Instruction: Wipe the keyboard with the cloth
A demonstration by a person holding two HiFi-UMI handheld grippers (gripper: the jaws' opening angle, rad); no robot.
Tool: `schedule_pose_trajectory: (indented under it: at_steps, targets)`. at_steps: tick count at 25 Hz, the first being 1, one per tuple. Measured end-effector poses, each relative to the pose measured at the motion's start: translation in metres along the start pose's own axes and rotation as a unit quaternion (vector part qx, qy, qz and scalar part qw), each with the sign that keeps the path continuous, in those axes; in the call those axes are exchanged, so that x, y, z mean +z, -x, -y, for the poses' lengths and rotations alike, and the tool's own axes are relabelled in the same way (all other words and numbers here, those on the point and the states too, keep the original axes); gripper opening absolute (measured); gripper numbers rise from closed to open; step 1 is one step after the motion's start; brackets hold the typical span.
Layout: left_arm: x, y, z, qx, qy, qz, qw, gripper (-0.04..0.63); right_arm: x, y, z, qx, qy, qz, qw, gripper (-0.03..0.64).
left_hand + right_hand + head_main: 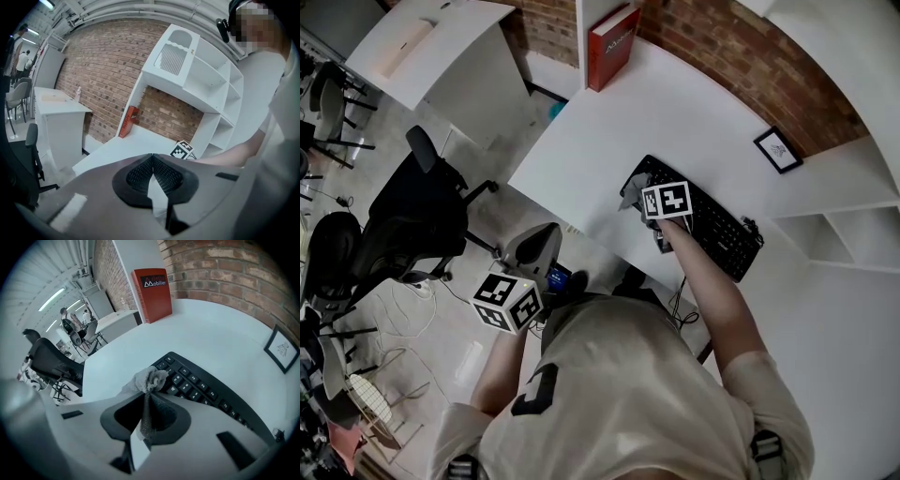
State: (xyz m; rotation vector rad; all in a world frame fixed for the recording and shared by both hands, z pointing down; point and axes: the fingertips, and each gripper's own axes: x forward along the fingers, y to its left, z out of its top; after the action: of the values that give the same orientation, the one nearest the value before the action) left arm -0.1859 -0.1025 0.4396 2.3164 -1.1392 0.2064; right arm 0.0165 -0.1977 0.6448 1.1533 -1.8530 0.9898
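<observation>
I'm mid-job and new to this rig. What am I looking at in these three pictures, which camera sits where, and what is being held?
There is no robot arm here: a person holds a two-jaw hand-held gripper in each hand. The head view looks steeply down from the person's head. The other two views ride on the grippers and look along their jaws. On the white desk are a black keyboard, a red book standing at the back, and a small framed picture. The right hand-held gripper is shut on a grey cloth, which is bunched over one end of the keyboard. The left hand-held gripper has its jaws together on nothing and is held off the desk, over the floor.
</observation>
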Motion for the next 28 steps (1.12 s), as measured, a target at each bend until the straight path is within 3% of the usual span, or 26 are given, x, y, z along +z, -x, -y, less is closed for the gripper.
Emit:
schedule_pose_trajectory:
  at_steps: [6, 13, 28]
  targets:
    - [0.004, 0.001, -0.009, -0.009, -0.010, 0.002, 0.9999, 0.005, 0.000, 0.003, 0.007, -0.029, 0.034, -0.002, 0.999, 0.031]
    - [-0.008, 0.010, -0.024, -0.011, 0.003, -0.006, 0.9999, 0.005, -0.006, 0.007, 0.007, -0.046, 0.044, -0.004, 0.998, 0.029]
    - [0.000, -0.003, 0.008, -0.067, -0.022, -0.014, 0.9974, 0.005, -0.030, 0.022, 0.018, -0.090, 0.066, -0.011, 0.994, 0.029]
